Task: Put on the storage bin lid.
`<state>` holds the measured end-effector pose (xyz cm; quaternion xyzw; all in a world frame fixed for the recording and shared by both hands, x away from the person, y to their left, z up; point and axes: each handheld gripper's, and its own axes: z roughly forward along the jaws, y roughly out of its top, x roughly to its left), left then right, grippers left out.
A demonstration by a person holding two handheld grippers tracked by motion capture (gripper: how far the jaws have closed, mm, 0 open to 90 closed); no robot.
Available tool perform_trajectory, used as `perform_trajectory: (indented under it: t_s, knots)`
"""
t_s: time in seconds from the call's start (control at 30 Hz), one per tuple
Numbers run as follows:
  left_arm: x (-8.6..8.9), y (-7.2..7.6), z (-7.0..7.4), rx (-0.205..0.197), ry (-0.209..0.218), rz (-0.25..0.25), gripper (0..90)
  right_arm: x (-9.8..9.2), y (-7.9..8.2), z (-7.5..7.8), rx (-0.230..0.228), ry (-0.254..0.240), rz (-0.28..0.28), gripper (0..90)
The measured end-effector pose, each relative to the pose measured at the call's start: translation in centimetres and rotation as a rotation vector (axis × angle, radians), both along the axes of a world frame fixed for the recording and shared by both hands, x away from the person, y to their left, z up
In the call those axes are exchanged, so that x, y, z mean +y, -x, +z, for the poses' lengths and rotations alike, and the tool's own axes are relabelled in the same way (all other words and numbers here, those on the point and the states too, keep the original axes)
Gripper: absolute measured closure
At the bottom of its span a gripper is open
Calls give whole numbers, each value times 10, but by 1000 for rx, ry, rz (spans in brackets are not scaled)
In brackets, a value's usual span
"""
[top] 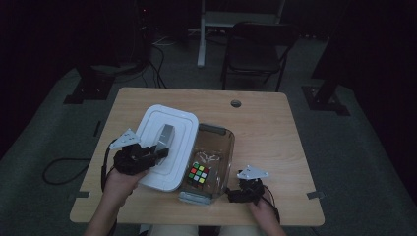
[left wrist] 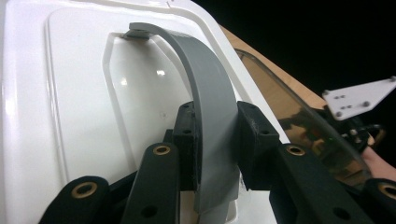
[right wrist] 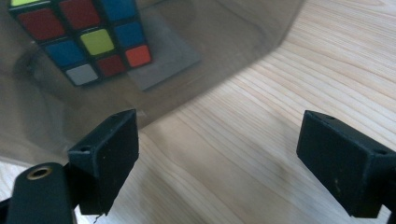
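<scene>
A white lid (top: 164,145) with a grey handle (top: 166,135) lies tilted at the table's left, its right edge leaning on a clear smoky box (top: 221,147). My left gripper (top: 156,152) is shut on the grey handle (left wrist: 212,112), and both pads (left wrist: 186,135) press its sides. Inside the box sits a colour cube (top: 198,173). My right gripper (top: 235,193) stands open on the wood just right of the box's near corner, with nothing between its pads (right wrist: 109,149). Through the box wall (right wrist: 140,60) the cube (right wrist: 88,37) shows close by.
The wooden table (top: 265,132) has bare room on its right half and a round cable hole (top: 236,103) at the back. A dark folding chair (top: 255,49) stands beyond the far edge. A cable (top: 59,169) loops on the floor at the left.
</scene>
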<state>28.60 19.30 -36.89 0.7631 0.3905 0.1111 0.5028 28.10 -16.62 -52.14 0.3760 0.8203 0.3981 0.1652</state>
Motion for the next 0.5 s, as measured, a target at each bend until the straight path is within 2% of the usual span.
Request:
perform_trajectory:
  t_s: [0.23, 0.33, 0.5]
  knots:
    - [-14, -3, 0, 4, 1, -51, 724, 16, -1, 0, -7, 8, 36, 126]
    - [-20, -4, 0, 12, 5, -70, 724, 11, -1, 1, -10, -8, 25, 125]
    - [-30, -5, -1, 13, 9, -86, 725, -5, -3, 3, -22, -20, -31, 126]
